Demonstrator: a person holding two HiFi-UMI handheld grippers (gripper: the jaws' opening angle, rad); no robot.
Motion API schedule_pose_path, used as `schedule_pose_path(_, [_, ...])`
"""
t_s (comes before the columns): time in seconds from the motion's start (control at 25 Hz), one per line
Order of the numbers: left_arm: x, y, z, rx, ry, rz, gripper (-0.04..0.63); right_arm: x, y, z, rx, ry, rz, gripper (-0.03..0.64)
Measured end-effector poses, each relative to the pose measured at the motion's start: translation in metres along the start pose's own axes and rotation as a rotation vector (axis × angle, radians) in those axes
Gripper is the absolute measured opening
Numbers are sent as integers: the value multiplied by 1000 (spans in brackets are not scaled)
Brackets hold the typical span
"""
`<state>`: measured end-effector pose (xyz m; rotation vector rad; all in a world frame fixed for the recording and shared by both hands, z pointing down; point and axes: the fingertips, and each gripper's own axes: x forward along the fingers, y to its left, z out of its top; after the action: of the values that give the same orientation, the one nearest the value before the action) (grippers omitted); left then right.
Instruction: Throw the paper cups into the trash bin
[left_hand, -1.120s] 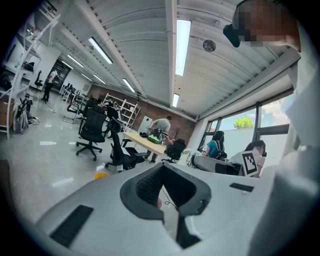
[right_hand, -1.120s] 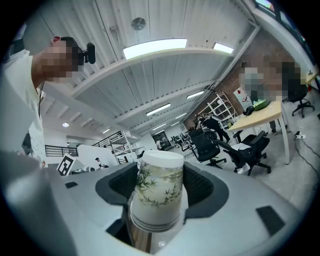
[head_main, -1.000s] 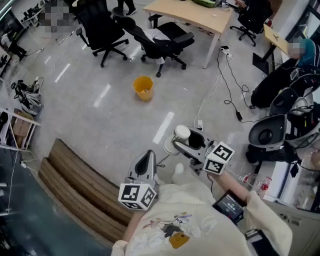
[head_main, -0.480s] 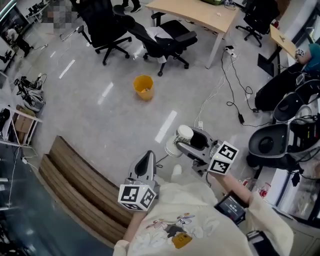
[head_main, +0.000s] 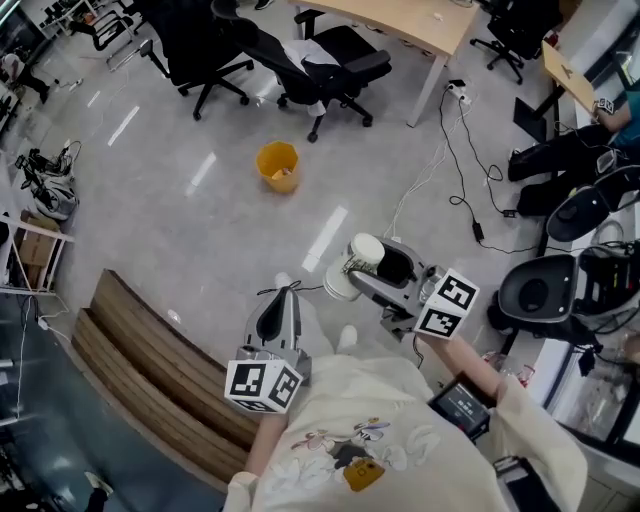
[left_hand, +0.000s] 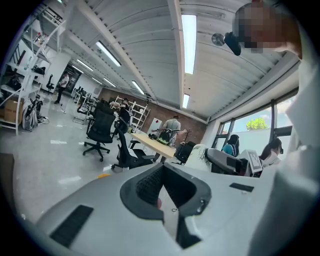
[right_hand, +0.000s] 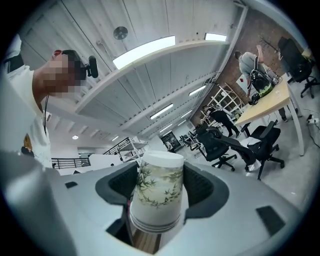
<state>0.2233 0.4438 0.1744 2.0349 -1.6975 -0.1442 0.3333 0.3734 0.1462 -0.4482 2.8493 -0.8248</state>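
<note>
Right gripper view: cups (right_hand: 156, 192) between fingers (right_hand: 199, 186)

Bare floor (head_main: 200, 235) lies open toward the yellow bin (head_main: 278, 166), with chairs (head_main: 330, 72) crowding behind it.

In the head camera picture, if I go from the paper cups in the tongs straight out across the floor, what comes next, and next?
paper cups → yellow trash bin → black office chair → wooden desk

Bright ceiling strips (left_hand: 189, 37) glare off the glossy floor (head_main: 200, 230); both gripper views bulge, dark at corners.
</note>
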Motion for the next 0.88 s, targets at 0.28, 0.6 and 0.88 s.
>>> schedule_pose_path(0.28, [98,83,43,-22,36,-45,5,98,-75,29,11,8,-38,296])
schedule_pose_path(0.6, [196,189,139,-11,85,-153,5,238,-141,75,5,-4,-131,295])
schedule_pose_path(0.88, [256,249,184,2,90,-186,5,308,-181,89,-30,27,-169,295])
